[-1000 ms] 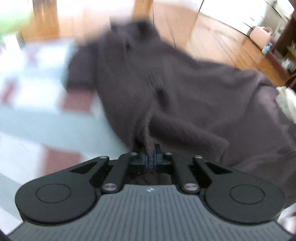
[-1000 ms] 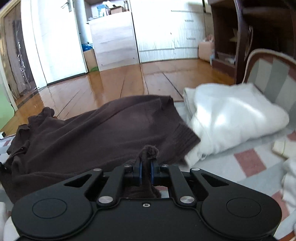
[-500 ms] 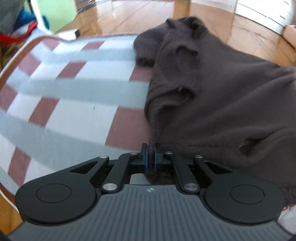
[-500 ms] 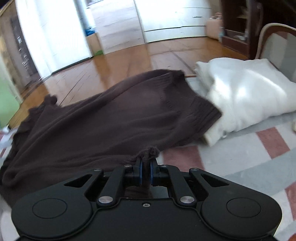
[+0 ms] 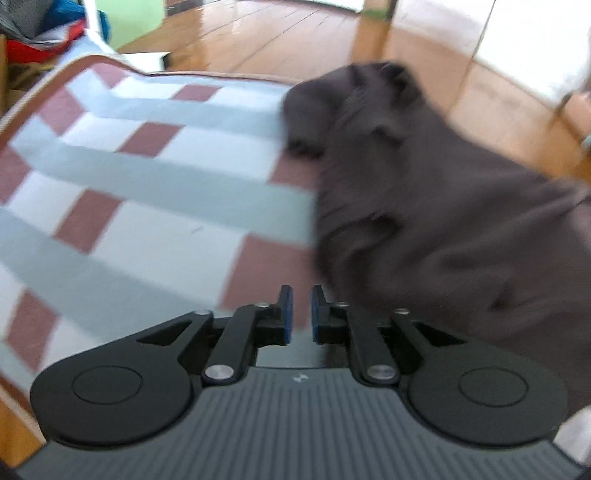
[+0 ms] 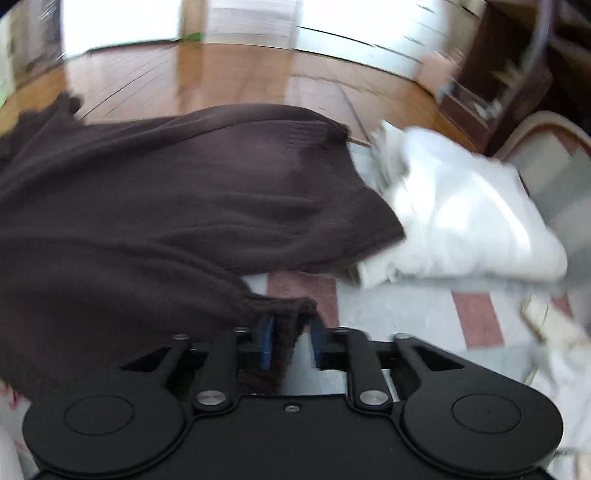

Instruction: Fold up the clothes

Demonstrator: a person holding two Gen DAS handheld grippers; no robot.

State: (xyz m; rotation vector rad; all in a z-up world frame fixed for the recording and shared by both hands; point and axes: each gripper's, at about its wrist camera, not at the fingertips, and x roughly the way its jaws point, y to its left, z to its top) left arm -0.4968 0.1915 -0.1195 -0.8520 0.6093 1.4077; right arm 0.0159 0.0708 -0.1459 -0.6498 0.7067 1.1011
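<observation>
A dark brown knitted sweater (image 5: 424,206) lies spread over a checked red, white and grey cover (image 5: 147,192). My left gripper (image 5: 299,314) sits at the sweater's left edge. Its jaws are opening, and only the cover shows in the narrow gap between them. In the right wrist view the sweater (image 6: 166,206) fills the left half. My right gripper (image 6: 290,339) is also opening. A corner of the sweater's hem still hangs between its blue pads (image 6: 266,343), leaning on the left one and clear of the right one.
A folded white garment (image 6: 461,221) lies right of the sweater, touching its ribbed hem. More pale cloth (image 6: 561,350) sits at the right edge. Wooden floor (image 5: 295,37) lies beyond the cover, with colourful clothes (image 5: 37,33) far left and dark furniture (image 6: 517,74) far right.
Both grippers were shut on pinches of the sweater. Now both sets of jaws have parted, the left one's fabric has dropped out, and the sweater lies lower and flatter on the cover.
</observation>
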